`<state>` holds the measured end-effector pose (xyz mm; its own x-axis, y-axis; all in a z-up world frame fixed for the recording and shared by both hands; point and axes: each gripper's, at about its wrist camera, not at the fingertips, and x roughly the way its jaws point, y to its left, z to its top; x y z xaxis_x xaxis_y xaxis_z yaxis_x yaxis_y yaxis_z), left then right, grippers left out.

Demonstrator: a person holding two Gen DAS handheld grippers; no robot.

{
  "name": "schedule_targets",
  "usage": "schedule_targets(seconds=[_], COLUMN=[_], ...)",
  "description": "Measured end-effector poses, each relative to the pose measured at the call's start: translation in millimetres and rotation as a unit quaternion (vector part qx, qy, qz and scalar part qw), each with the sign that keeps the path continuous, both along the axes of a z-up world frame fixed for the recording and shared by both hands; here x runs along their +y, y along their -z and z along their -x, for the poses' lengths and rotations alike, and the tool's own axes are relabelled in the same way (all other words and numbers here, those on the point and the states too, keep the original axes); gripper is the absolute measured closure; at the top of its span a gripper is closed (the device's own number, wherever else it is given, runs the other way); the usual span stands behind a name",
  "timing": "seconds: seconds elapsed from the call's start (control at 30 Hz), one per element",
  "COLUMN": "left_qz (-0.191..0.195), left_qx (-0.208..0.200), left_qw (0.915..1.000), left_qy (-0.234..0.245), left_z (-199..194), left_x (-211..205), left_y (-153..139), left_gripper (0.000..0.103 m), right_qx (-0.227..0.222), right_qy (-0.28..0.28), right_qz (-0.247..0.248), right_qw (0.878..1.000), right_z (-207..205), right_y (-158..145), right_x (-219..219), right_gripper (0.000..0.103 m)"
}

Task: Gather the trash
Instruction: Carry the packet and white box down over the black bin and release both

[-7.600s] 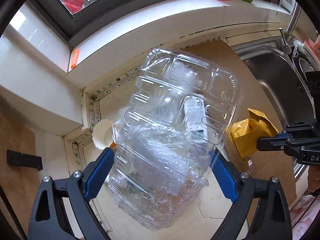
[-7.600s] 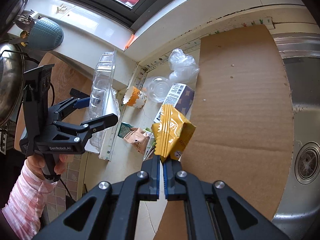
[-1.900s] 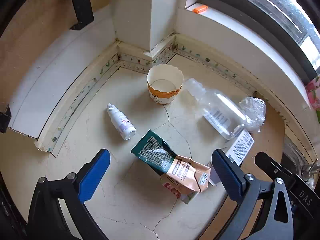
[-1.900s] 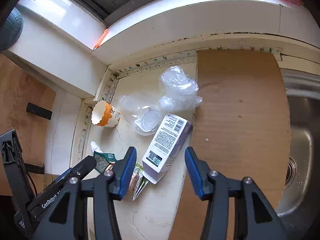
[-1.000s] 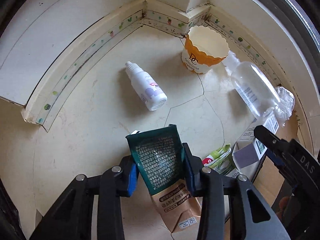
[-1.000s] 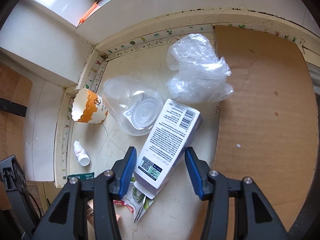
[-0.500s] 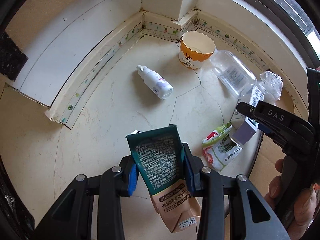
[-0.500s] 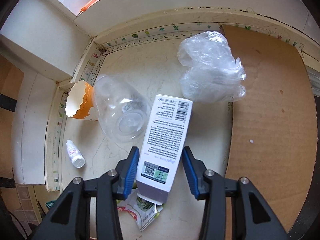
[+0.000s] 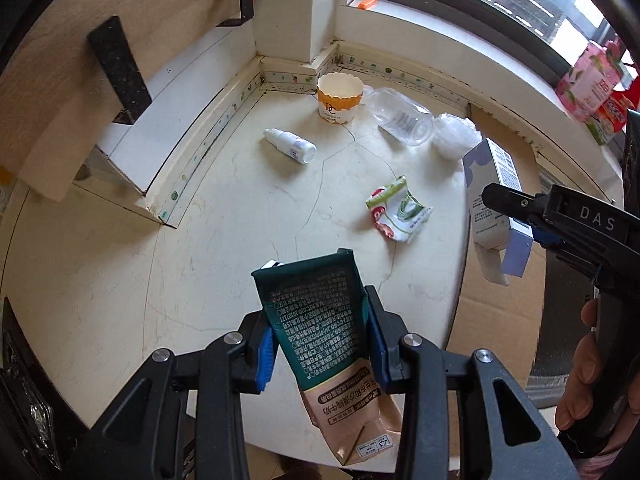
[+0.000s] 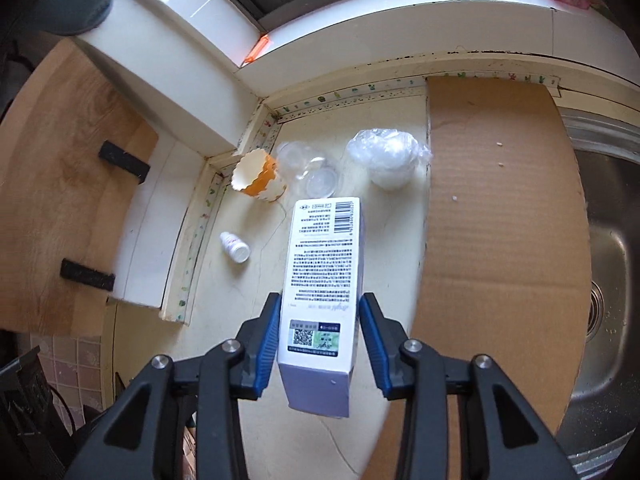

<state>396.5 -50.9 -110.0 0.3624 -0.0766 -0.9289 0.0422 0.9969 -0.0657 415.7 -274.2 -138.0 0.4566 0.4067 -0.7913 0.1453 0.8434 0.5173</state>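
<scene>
Both grippers were up off the counter (image 9: 120,280): the left gripper (image 9: 320,344) clamped a green pouch (image 9: 316,320), the right gripper (image 10: 318,340) a white carton (image 10: 324,272), its lower end hidden from above.

One cup (image 9: 340,98), two pouches (image 9: 320,332), one box (image 10: 324,280)

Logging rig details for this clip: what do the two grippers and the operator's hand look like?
Both the left gripper and the right gripper are matte black, with angular open-frame links, silver pivot bolts and blue pads on the fingers. Seen from the left wrist, the right gripper's body bears white letters "DAS". The bare hand on its handle shows a pink cuff at the frame edge. No cables visible.
</scene>
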Motion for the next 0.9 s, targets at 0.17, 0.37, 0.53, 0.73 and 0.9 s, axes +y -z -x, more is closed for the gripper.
schedule_targets(seconds=[0.17,0.37,0.53,0.73,0.9], left_qz=[0.005,0.011,0.012,0.003,-0.002], left_qx=[-0.035,-0.06,-0.07,-0.074,-0.067], left_qw=[0.9987,0.9953,0.9924,0.9896,0.9886], left_qy=[0.037,0.075,0.101,0.124,0.135], left_z=[58.0,139.5,208.5,282.8,329.9], left_x=[15.5,26.5,36.3,55.1,63.1], left_y=[-20.1,-33.3,-28.7,-11.0,9.4], left_gripper=[0.066,0.066,0.066,0.066,0.066], right_qx=[-0.034,-0.072,-0.091,-0.098,-0.07], right_qy=[-0.004,0.02,0.03,0.025,0.014], right_qz=[-0.006,-0.006,0.003,0.007,0.014], right_qw=[0.999,0.997,0.995,0.995,0.997], right_z=[76.5,178.7,256.1,342.2,392.0], right_y=[-23.5,-51.6,-61.3,-56.3,-30.7], right_x=[7.8,36.9,68.7,102.4,121.8], right_gripper=[0.063,0.063,0.063,0.063,0.063])
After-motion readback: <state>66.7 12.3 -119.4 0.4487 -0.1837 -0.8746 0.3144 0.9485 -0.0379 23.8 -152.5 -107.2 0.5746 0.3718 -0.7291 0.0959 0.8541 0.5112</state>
